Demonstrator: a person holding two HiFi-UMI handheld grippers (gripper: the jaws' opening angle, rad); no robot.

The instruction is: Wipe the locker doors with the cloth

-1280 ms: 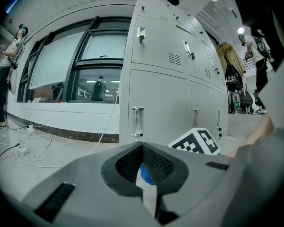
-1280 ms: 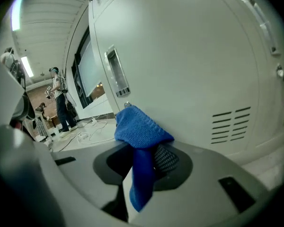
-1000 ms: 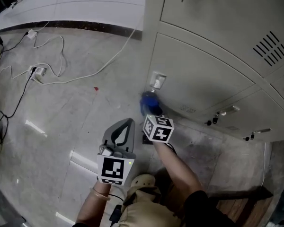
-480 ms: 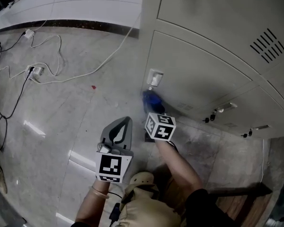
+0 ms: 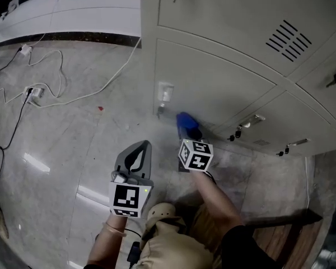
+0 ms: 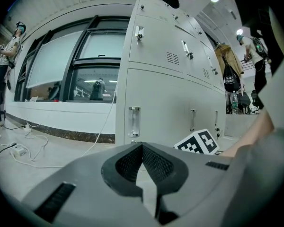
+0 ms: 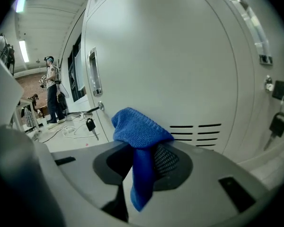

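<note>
My right gripper (image 5: 186,129) is shut on a blue cloth (image 5: 185,121) and holds it against the bottom-row locker door (image 5: 213,88), low down near its vents. In the right gripper view the blue cloth (image 7: 141,138) bulges out of the jaws and hangs down between them, close to the door (image 7: 180,60) and its vent slots (image 7: 195,136). My left gripper (image 5: 135,158) hangs over the floor left of the lockers, shut with nothing in it. In the left gripper view its jaws (image 6: 143,161) point at the locker bank (image 6: 165,93).
A handle (image 5: 164,92) and a key sit at the wiped door's left edge. More keys (image 5: 238,131) hang from the neighbouring doors. White cables and a power strip (image 5: 35,92) lie on the floor at left. A person (image 7: 52,91) stands far off.
The right gripper with the cloth has slid rightward along the lower locker door, away from the handle. The head view has shifted right. The left gripper has stayed in place.
</note>
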